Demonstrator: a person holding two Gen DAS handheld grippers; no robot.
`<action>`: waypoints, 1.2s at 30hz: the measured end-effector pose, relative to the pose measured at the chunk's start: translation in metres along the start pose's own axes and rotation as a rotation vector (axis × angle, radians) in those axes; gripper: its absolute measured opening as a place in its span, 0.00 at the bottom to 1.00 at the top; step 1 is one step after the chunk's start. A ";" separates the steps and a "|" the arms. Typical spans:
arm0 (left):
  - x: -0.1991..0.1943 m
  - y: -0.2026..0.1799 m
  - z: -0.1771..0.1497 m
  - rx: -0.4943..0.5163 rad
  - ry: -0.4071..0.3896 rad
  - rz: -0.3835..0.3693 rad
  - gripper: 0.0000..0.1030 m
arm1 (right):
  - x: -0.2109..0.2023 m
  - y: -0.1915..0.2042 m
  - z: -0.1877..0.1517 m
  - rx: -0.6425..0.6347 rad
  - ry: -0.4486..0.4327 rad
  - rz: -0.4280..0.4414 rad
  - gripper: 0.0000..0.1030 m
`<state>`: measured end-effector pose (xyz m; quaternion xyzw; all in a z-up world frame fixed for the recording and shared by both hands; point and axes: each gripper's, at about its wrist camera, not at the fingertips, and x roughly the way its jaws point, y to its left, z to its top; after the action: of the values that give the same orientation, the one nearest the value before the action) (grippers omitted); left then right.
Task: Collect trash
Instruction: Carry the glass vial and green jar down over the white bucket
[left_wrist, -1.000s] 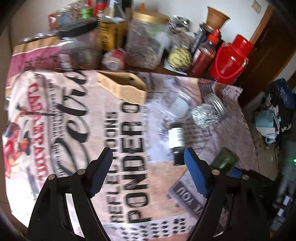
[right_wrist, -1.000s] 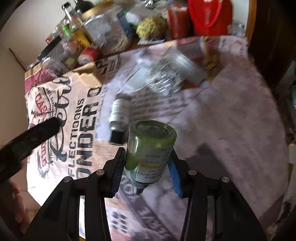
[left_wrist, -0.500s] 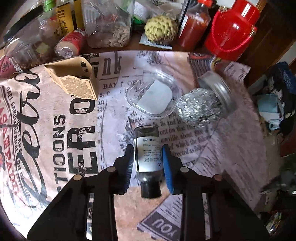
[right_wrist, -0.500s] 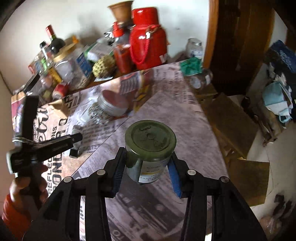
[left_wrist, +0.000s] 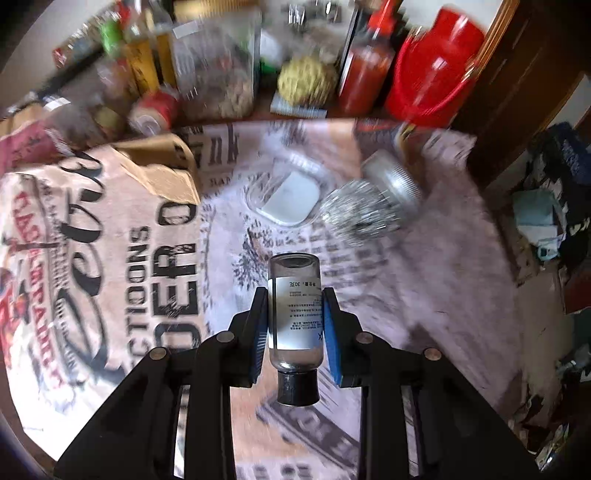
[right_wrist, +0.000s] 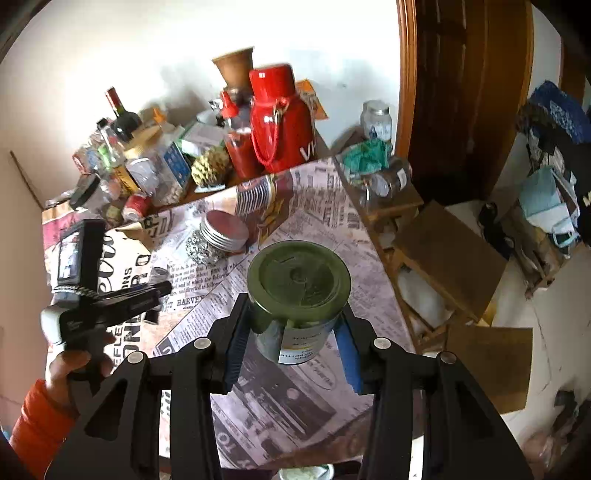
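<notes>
Pinching clear bottle (left_wrist: 294, 309), left tool (left_wrist: 294, 317) level above table; right tool (right_wrist: 291, 328) clamps green bottle (right_wrist: 298, 295).

Motion blur smears the back-row jars (left_wrist: 214, 70); the green bottle's label (right_wrist: 301, 349) is unreadable.

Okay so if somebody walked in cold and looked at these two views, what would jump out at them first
Each gripper is clamped on a bottle: the left gripper grips a small clear bottle with a black cap toward the camera, and the right gripper holds a green bottle bottom-first. Behind them, the bright red thermos stands out in the clutter at the table's back edge, with a crumpled foil ball lying on the newsprint-patterned tablecloth.
</notes>
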<state>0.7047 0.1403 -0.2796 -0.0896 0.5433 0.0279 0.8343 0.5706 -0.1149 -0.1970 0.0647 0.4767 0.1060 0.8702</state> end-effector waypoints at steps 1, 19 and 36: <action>-0.013 -0.002 -0.003 -0.003 -0.026 0.001 0.27 | -0.007 -0.002 0.001 -0.010 -0.011 0.004 0.39; -0.268 -0.066 -0.111 -0.112 -0.507 0.050 0.27 | -0.140 -0.029 -0.011 -0.222 -0.241 0.178 0.39; -0.378 -0.048 -0.240 -0.037 -0.641 0.008 0.27 | -0.234 0.015 -0.104 -0.232 -0.341 0.234 0.39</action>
<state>0.3406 0.0690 -0.0237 -0.0893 0.2526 0.0680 0.9610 0.3582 -0.1564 -0.0586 0.0363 0.2965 0.2478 0.9216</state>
